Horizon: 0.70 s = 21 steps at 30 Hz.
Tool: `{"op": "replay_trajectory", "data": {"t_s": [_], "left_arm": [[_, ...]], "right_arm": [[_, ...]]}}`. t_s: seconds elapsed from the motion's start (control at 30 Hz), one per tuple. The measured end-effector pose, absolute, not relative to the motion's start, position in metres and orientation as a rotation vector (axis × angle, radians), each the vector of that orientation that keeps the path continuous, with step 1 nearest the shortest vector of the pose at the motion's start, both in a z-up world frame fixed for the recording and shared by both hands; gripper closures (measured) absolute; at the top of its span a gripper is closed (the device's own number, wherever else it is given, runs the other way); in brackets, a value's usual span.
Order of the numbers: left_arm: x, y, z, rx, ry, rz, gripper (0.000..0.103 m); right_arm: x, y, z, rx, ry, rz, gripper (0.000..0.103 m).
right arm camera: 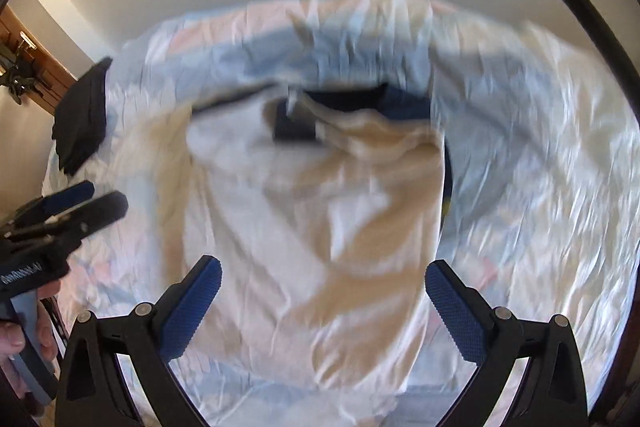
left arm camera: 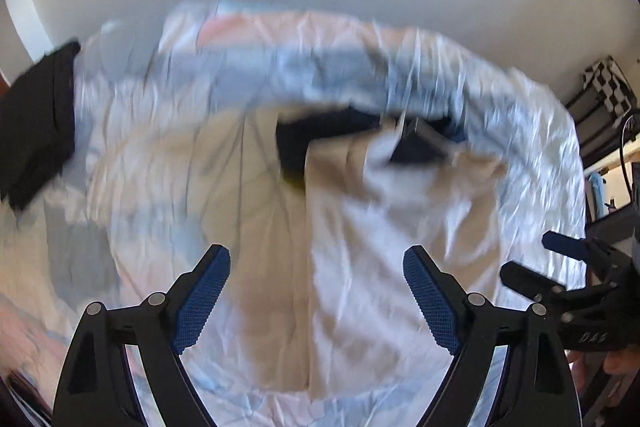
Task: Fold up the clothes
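Both of our tongs spread wide, nothing held: left gripper (left arm camera: 316,301), right gripper (right arm camera: 324,311). Cream garment (right arm camera: 312,227) lies flat mid-bed (right arm camera: 540,167), partly over the dark clothes (right arm camera: 348,95), likely laid out for the next fold. Black pile (left arm camera: 36,123) left of it.

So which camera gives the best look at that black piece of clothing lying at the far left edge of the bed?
The left wrist view: the black garment appears larger there, its whole dark shape lying on the bed cover, though blurred. The right wrist view shows the same garment smaller, near the left rim beside a wooden door.
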<state>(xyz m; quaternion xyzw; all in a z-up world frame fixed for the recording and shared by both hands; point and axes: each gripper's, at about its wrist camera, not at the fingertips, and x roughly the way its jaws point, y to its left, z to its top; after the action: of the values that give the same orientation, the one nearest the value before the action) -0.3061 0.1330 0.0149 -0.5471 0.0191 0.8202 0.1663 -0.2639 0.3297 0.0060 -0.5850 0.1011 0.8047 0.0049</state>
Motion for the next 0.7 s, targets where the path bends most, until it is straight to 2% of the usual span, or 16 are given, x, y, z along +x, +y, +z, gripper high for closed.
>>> {"op": "replay_trajectory", "data": {"t_s": [0.17,0.3,0.47,0.6,0.63,0.7], "left_arm": [[-0.259,0.127,-0.017,-1.427,0.049,2.362,0.015],[-0.253,0.142,-0.032,-1.354,0.023,2.326,0.015],[-0.302,0.154,-0.06,-1.391,0.002,2.301,0.015],[-0.335,0.179,-0.065,-1.336,0.34,2.425,0.015],[-0.342,0.183,-0.068,-1.332,0.383,2.432,0.015],[-0.356,0.188,-0.069,-1.319,0.373,2.43,0.015]], "right_arm": [[-0.23,0.319,-0.016,-1.713,0.187,2.595,0.0],[-0.234,0.303,-0.026,-1.61,0.043,2.715,0.0],[-0.287,0.319,-0.05,-1.638,0.127,2.726,0.002],[-0.316,0.327,-0.055,-1.518,-0.136,2.719,0.0],[-0.321,0.327,-0.057,-1.501,-0.207,2.705,0.0],[-0.333,0.332,-0.059,-1.533,-0.167,2.705,0.0]]}}
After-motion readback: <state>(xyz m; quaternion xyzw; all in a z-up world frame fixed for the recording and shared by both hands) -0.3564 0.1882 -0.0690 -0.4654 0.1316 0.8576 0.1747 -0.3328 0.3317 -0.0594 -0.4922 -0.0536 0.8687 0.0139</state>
